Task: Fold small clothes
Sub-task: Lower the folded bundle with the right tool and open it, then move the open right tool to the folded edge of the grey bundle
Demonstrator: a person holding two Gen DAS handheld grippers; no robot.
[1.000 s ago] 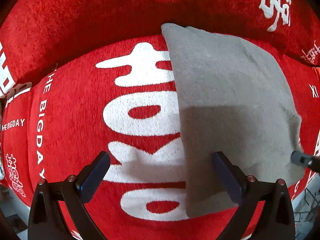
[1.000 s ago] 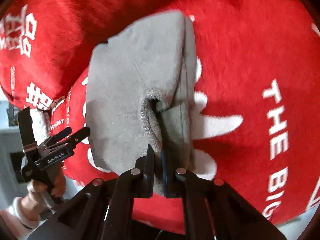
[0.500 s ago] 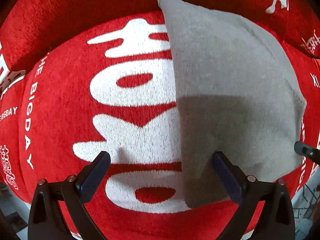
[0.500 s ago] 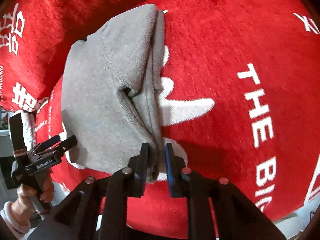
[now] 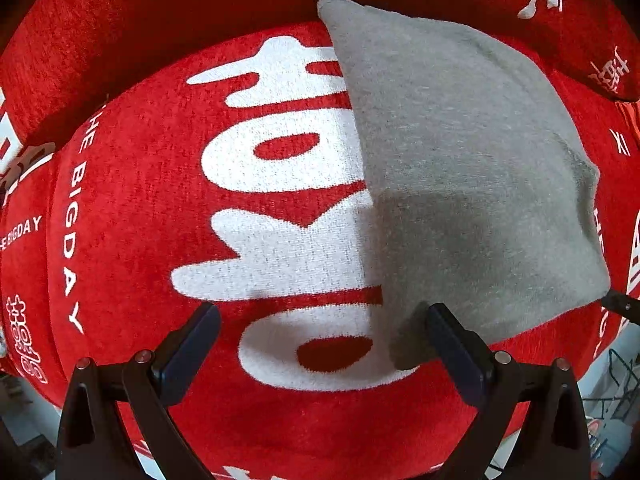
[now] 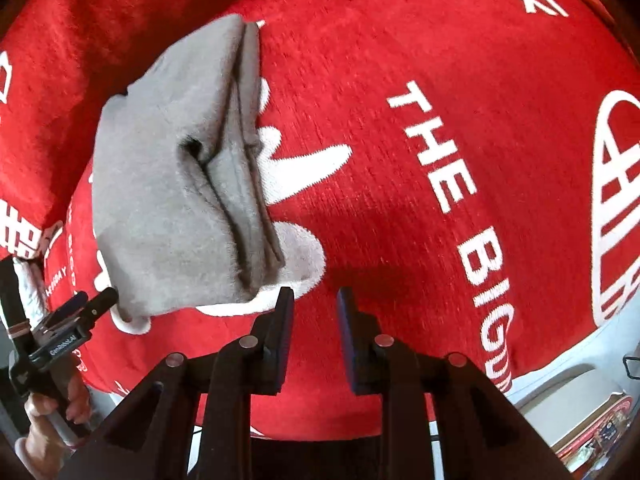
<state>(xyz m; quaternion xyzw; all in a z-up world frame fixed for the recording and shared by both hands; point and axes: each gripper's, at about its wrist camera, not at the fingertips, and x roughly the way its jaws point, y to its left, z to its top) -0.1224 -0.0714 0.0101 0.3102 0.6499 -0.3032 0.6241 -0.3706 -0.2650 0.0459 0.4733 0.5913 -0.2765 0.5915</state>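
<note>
A folded grey garment (image 5: 460, 168) lies flat on the red cloth, its layered edges showing in the right wrist view (image 6: 180, 184). My left gripper (image 5: 320, 320) points down and stands wide open. Its right finger (image 5: 452, 344) is at the garment's near corner, and only cloth lies between the jaws. My right gripper (image 6: 315, 300) is just right of the garment, with its jaws opening and nothing between them. Its tip (image 5: 618, 306) shows at the garment's right corner. A hand (image 6: 52, 412) holds the left gripper (image 6: 90, 302) at the garment's far side.
The red cloth (image 5: 140, 200) with large white characters and "THE BIG DAY" lettering (image 6: 452, 184) covers the whole surface. It rises in a shaded fold (image 5: 160, 20) behind the garment. Pale floor (image 6: 568, 384) and a colourful box (image 6: 596, 436) lie past the cloth's edge.
My right gripper has let go of the grey garment's edge, opened its jaws and drawn away to the right. The garment now lies flat. The left gripper has stayed wide open.
</note>
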